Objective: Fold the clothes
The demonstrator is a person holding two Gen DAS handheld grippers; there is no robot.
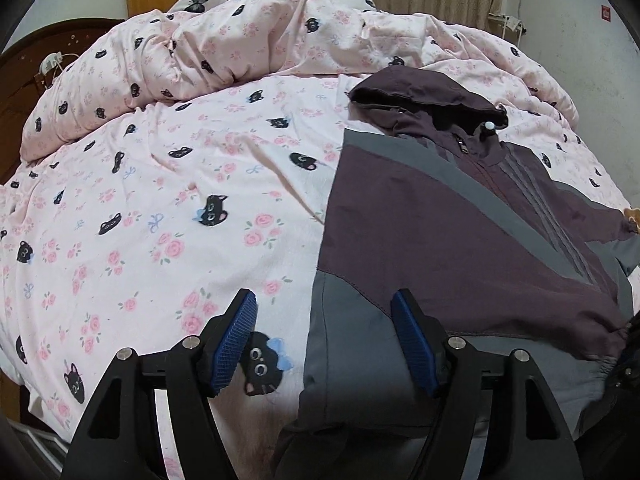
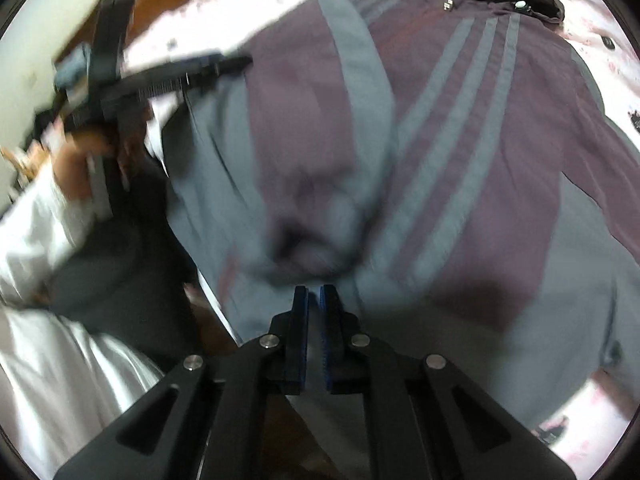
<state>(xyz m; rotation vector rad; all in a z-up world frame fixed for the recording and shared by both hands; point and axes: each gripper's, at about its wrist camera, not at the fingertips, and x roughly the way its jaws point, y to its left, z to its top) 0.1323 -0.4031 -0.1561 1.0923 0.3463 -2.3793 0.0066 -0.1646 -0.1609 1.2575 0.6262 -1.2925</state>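
A bed [image 1: 132,208] fills the left wrist view, covered by a pink sheet [image 1: 168,240] printed with black cat faces, roses and bows, and a matching quilt [image 1: 224,48] lies bunched along its far side. On the right part of the bed lies the jacket [image 1: 420,216], purple with grey panels and three grey stripes on the chest, zipped up, its hood [image 1: 424,92] turned towards the quilt and its grey hem hanging over the near edge of the bed. A sleeve [image 1: 616,224] runs off to the right. The left gripper [image 1: 324,308] hovers over the jacket's near left corner, its blue-padded fingers [image 1: 236,340] wide apart and holding nothing; one is over the sheet and the other over the grey hem panel. In the right wrist view, which is blurred, the right gripper [image 2: 314,294] has its fingers [image 2: 300,320] drawn nearly together at a bunched fold of the jacket's grey lower part; a strip of grey cloth shows between them, so they appear clamped on it. At the left edge of that view a hand [image 2: 76,172] in a white sleeve [image 2: 36,232] holds the left gripper.
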